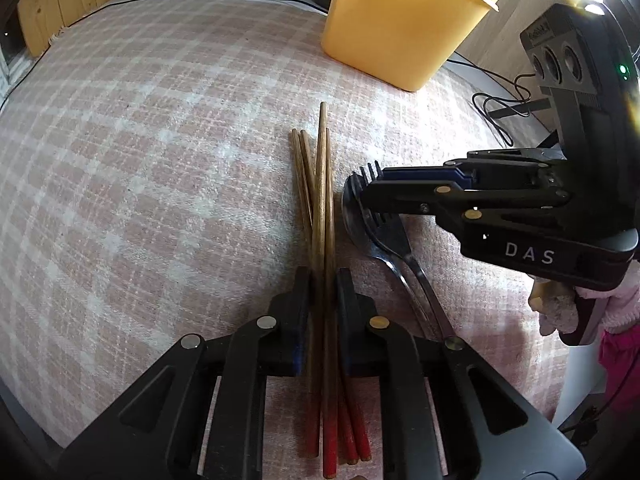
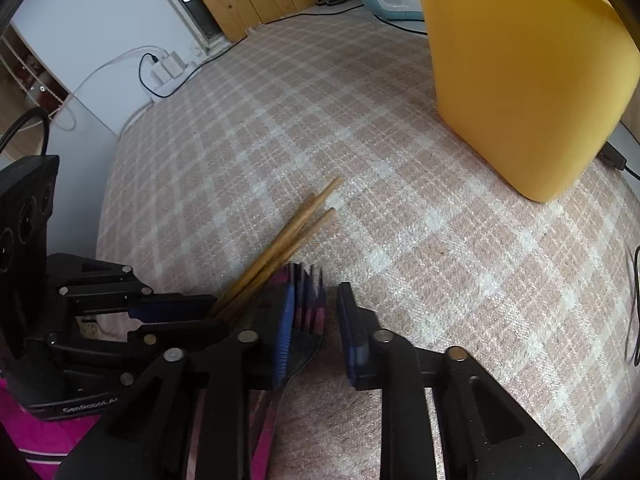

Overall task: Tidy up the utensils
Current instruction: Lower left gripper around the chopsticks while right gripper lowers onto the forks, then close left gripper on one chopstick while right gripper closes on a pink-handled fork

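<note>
Since your left gripper (image 1: 323, 280) pinches the stiff, light chopsticks (image 1: 320, 208) mid-length and your right gripper (image 1: 362, 194) clamps the slick fork (image 1: 390, 236) head, watch for slipping.

only readable stuff: "DAS" in white on the black plastic right gripper (image 1: 362, 196), "GenRobot" on the black plastic left gripper (image 2: 176, 320) body.
</note>
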`<state>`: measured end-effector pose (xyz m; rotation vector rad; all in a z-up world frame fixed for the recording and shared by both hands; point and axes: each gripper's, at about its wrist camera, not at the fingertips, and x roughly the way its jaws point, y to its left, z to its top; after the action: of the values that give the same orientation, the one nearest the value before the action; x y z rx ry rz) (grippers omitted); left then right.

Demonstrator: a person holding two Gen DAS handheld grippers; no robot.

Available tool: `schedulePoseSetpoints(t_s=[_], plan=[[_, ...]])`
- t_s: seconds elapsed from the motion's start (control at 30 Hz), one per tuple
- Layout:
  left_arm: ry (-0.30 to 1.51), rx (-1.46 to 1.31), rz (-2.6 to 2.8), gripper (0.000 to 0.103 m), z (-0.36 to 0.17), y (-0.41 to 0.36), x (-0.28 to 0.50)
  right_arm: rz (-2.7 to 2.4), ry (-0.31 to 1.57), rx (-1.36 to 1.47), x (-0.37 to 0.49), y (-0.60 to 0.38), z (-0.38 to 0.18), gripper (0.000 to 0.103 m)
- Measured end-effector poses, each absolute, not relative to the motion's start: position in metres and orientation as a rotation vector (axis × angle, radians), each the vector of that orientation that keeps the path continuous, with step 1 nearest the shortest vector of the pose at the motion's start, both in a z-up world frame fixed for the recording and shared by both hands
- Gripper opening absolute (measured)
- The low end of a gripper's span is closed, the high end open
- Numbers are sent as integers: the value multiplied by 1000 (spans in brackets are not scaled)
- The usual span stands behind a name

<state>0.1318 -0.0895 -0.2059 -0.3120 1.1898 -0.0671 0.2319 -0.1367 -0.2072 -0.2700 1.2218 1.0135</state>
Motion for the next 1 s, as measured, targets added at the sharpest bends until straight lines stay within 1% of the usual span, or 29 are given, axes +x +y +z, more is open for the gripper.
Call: schedulePoseSetpoints(t_s=[0.4, 0.5, 0.73, 1.0], plan=[[1200, -358, -106, 12, -205, -80, 130, 983, 1213, -283, 231, -139, -205, 11], [1200, -370, -117, 12, -204, -75, 130, 979, 1211, -266, 232, -142, -202, 7], [1204, -408, -125, 12, -202, -65, 131, 976, 1215, -265, 233, -143, -201, 7], [1190, -373, -117, 12, -200, -56, 129, 983, 1227, -256, 233, -142, -202, 7]])
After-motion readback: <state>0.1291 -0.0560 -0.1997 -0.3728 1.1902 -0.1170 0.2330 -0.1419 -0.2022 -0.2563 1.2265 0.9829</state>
